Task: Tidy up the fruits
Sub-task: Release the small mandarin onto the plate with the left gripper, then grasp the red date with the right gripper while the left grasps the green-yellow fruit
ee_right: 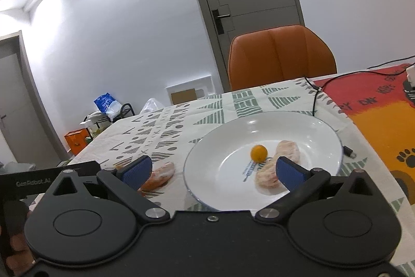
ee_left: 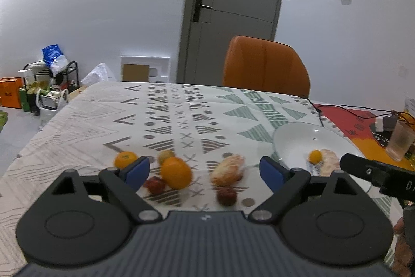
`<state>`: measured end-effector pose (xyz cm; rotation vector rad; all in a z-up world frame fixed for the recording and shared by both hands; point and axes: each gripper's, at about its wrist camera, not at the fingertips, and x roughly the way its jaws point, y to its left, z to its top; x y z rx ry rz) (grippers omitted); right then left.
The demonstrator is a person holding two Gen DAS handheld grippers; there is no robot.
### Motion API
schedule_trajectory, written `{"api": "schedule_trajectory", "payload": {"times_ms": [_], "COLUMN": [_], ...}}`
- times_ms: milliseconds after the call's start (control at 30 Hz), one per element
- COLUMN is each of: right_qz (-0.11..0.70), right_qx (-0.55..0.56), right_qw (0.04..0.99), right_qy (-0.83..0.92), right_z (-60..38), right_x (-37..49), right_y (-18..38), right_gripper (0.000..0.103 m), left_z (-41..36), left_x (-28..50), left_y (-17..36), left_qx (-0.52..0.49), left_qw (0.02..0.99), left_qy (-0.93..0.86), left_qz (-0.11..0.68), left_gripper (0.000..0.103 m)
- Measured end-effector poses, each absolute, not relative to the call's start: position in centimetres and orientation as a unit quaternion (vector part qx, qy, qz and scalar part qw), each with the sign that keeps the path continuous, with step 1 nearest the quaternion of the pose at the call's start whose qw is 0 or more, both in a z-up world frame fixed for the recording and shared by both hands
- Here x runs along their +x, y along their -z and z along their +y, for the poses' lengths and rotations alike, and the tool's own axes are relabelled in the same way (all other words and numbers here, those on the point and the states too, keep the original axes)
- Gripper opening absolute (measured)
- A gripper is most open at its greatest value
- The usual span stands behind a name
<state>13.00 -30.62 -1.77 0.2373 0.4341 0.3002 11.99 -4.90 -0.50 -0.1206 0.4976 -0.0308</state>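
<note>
Loose fruit lies on the patterned tablecloth in the left wrist view: a large orange [ee_left: 175,175], a smaller orange [ee_left: 125,159], a greenish fruit [ee_left: 166,156], two dark red fruits [ee_left: 154,184] [ee_left: 226,196] and a pale peeled segment [ee_left: 228,169]. My left gripper [ee_left: 205,171] is open just above them. A white plate [ee_right: 298,121] holds a small orange fruit [ee_right: 258,153] and two peeled segments [ee_right: 288,150] [ee_right: 267,175]. My right gripper [ee_right: 212,169] is open and empty over the plate's near rim.
An orange chair [ee_left: 264,66] stands at the table's far edge. A black cable [ee_right: 315,98] runs past the plate. A red and orange mat [ee_right: 384,116] lies to the right, with a glass [ee_left: 400,143] on it. Another segment [ee_right: 162,174] lies left of the plate.
</note>
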Motion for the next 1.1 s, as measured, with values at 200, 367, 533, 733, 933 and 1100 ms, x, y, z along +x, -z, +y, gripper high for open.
{"api": "schedule_trajectory", "payload": {"times_ms": [200,367,533,733,933,1100], "right_qz": [0.215,0.218,0.226,0.234,0.241,0.254], "right_qx": [0.104,0.1,0.096,0.078,0.055,0.046], "right_qw": [0.958,0.955,0.951,0.946,0.942,0.936], "right_qy": [-0.16,-0.176,-0.188,-0.208,-0.227,-0.239], "right_z": [-29.2,-28.1,-27.0,-25.2,-23.1,-22.0], "right_x": [12.8,12.9,13.2,13.5,13.7,14.2], "right_y": [1.6,1.5,1.7,2.1,2.3,2.7], "right_gripper": [0.103,0.103,0.103,0.103,0.1,0.089], "left_z": [-2.4,-0.3,1.3,2.6,3.9,4.5], "left_x": [11.3,10.6,10.2,9.6,9.2,9.5], "left_y": [0.4,0.2,0.5,1.5,2.5,3.3], "left_qx": [-0.072,-0.088,-0.097,-0.107,-0.119,-0.125], "left_qw": [0.967,0.966,0.965,0.961,0.958,0.956], "left_qy": [-0.002,-0.017,-0.03,-0.043,-0.049,-0.044], "left_qz": [0.245,0.244,0.243,0.25,0.255,0.261], "left_gripper": [0.091,0.091,0.091,0.091,0.09,0.089]}}
